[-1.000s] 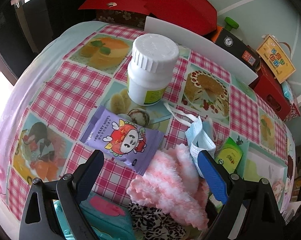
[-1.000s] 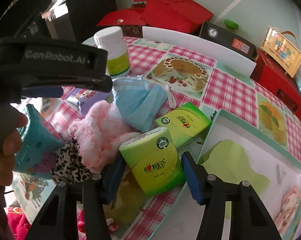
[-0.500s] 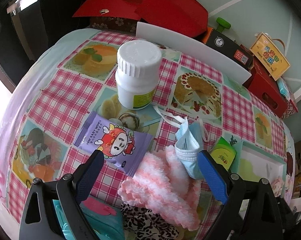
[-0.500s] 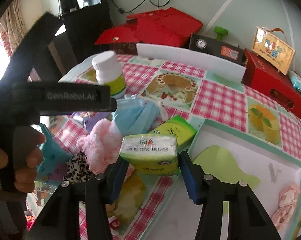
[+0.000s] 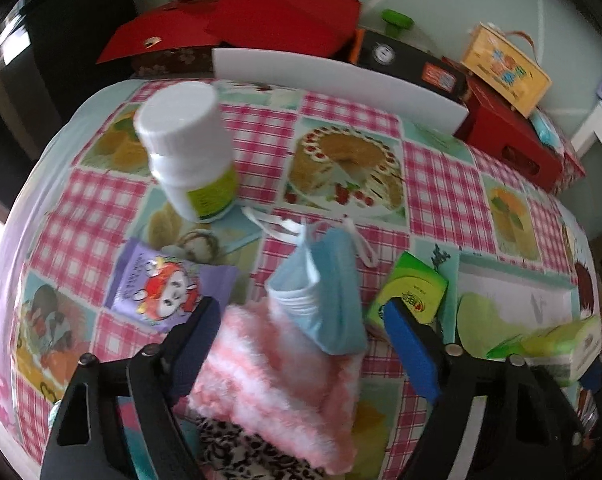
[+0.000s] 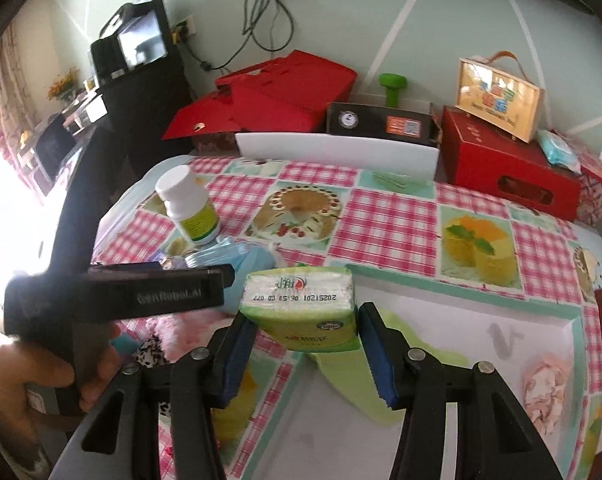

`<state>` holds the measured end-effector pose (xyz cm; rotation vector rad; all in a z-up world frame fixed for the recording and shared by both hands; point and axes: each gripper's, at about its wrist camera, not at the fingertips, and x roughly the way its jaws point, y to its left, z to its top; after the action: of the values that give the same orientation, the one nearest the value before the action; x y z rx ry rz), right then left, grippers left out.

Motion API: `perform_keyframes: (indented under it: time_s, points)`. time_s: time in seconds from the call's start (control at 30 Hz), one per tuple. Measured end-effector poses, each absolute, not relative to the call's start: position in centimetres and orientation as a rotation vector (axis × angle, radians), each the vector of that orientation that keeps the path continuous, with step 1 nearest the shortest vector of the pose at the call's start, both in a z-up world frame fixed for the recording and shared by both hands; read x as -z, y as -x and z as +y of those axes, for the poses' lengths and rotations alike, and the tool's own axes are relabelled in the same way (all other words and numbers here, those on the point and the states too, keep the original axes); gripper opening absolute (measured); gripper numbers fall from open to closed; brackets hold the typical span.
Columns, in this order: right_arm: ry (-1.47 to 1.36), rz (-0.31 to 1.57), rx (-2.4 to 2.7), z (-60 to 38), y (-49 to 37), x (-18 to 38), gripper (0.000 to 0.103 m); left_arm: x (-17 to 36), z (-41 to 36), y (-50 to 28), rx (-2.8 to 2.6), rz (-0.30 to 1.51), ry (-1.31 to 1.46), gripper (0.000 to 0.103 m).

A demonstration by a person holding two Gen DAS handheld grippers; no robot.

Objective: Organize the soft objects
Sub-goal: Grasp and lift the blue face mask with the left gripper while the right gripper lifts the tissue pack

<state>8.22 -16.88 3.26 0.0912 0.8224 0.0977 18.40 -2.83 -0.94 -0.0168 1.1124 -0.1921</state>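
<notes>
The right tongs (image 6: 303, 350) are clamped on a green tissue pack (image 6: 301, 306), both blue pads pressed against its sides, holding it clear of the surface above the near edge of a shallow white tray (image 6: 541, 322) with a teal rim. A light green sheet (image 6: 349, 376) lies in the tray under the pack. The left tongs (image 5: 301, 344) stand wide apart with nothing between them, poised over a pink-and-white fluffy cloth (image 5: 269, 384). A blue face mask (image 5: 329, 296) lies partly on the cloth's far edge, and a leopard-print fabric (image 5: 241, 452) shows beneath the cloth's near edge. Just right of the mask a second green tissue pack (image 5: 413, 284) rests beside the tray's left rim. Left of the cloth lies a purple wet-wipes packet (image 5: 161, 284), and beyond it a white bottle (image 5: 189, 148) with a yellow-green label stands upright.

The surface (image 6: 389, 220) is covered by a pink gingham cloth with printed squares of cakes and desserts. A white board (image 6: 337, 154) stands on edge along its far side. Behind it lie red boxes (image 6: 269, 98), a black box (image 6: 381, 122) with a dial printed on it, a green knob-like object (image 6: 393, 88), and a red carton (image 6: 509, 160) topped by a yellow gift box (image 6: 499, 96) with a handle. The wall (image 6: 381, 20) is pale green, with cables hanging from a socket, and a dark cabinet (image 6: 141, 92) stands at the left.
</notes>
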Motion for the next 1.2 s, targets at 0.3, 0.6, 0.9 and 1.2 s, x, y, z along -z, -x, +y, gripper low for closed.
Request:
perform_keyframes:
  time_s: [0.3,0.6,0.9,1.2]
  points:
    - [-0.124,0.828,-0.084,-18.0,-8.1,-3.1,0.055,2.7,-3.9,-18.9,0.195,1.139,-0.01,0.03]
    - [-0.132,0.841,-0.071,-18.5,-8.3,-2.7,0.055,2.0,-3.1,-18.9,0.187,1.107,0.045,0.014]
    - [-0.131,0.842,-0.069,-18.5,-8.3,-2.6,0.055,0.8,-1.9,-18.8,0.203,1.057,0.113,0.014]
    - [-0.128,0.85,-0.068,-18.4,-8.3,-2.4,0.055,1.2,-2.0,-18.9,0.206,1.077,0.126,0.016]
